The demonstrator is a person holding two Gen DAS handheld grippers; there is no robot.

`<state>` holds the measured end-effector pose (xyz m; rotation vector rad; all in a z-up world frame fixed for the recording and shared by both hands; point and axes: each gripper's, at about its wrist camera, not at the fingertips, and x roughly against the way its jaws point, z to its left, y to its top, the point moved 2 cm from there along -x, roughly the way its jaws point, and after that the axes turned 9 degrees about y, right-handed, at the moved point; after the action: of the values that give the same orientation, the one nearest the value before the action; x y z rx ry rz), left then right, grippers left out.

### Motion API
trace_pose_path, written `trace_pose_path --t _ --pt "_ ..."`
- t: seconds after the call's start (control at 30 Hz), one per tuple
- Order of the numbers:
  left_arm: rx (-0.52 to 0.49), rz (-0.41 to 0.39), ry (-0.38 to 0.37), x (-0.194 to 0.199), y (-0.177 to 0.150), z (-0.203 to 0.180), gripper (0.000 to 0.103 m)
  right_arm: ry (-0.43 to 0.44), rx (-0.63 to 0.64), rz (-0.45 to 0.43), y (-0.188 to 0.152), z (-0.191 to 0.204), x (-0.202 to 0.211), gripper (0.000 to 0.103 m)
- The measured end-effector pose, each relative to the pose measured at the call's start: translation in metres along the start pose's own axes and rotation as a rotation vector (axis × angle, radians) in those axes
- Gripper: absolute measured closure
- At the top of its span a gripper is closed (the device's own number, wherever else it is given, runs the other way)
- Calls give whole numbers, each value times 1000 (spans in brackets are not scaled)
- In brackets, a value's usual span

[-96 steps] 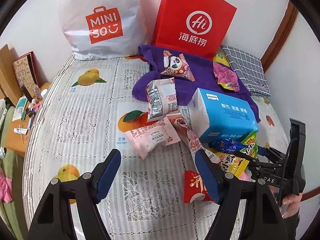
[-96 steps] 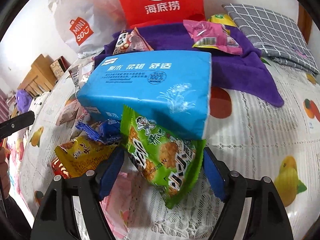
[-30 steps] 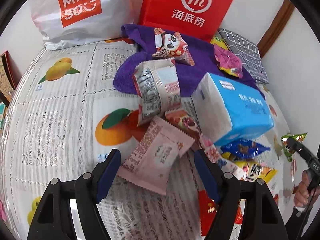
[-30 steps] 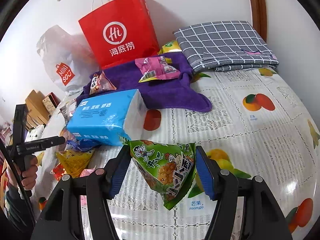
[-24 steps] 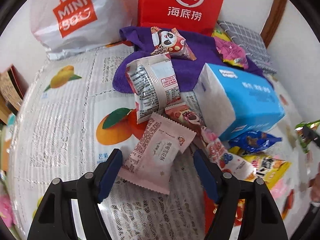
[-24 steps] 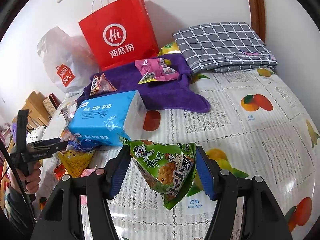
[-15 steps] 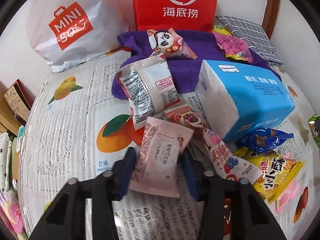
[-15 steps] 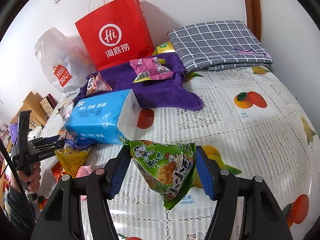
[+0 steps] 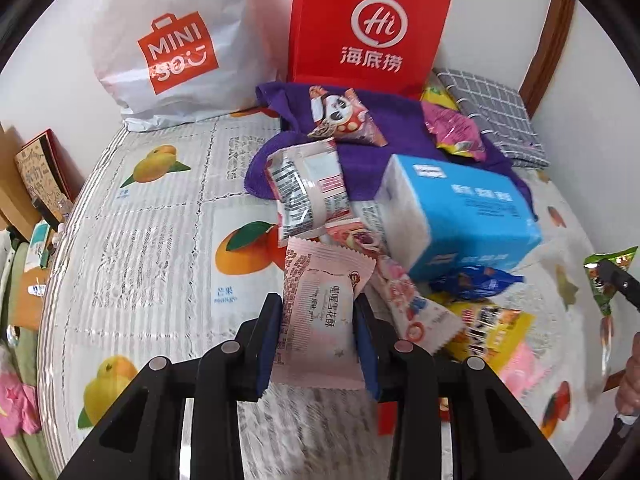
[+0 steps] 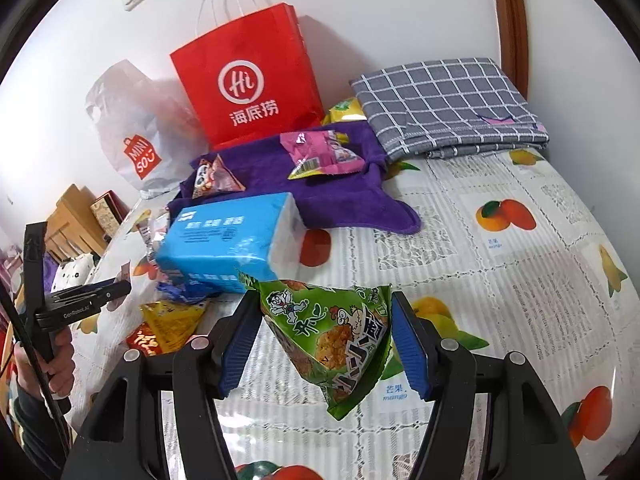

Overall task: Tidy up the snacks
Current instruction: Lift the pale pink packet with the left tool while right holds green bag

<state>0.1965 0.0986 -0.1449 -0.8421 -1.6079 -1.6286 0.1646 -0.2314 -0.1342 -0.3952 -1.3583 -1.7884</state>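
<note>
A pink snack packet (image 9: 320, 312) stands between the blue pads of my left gripper (image 9: 318, 344). The jaws are closing and press on both its sides, and the packet is lifted slightly off the fruit-print tablecloth (image 9: 160, 240). My right gripper (image 10: 326, 344) is shut on a green triangular snack packet (image 10: 332, 332), held above the cloth. More snacks lie heaped beside a blue tissue pack (image 9: 460, 216): a grey-pink packet (image 9: 308, 188), a yellow one (image 9: 488, 320) and a blue one (image 9: 476, 280). The left gripper (image 10: 116, 286) shows at the left edge of the right wrist view.
A purple towel (image 9: 400, 140) carries a panda packet (image 9: 340, 116) and a magenta packet (image 10: 320, 152). A red paper bag (image 9: 368, 28) and a white plastic bag (image 9: 172, 40) stand against the back wall. A folded grey checked cloth (image 10: 448, 100) lies back right.
My left gripper's jaws have come together on the pink packet and raised it a little. The right gripper has kept still with the green packet.
</note>
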Motion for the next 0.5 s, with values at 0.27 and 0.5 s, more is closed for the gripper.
trace_pose_path --t 0.27,0.5 --pt "-2 -26 -49 30 0 -18 69 18 39 -28 7 23 20 39" --pt "-8 -57 -84 53 8 -37 69 12 73 -59 19 40 33 40"
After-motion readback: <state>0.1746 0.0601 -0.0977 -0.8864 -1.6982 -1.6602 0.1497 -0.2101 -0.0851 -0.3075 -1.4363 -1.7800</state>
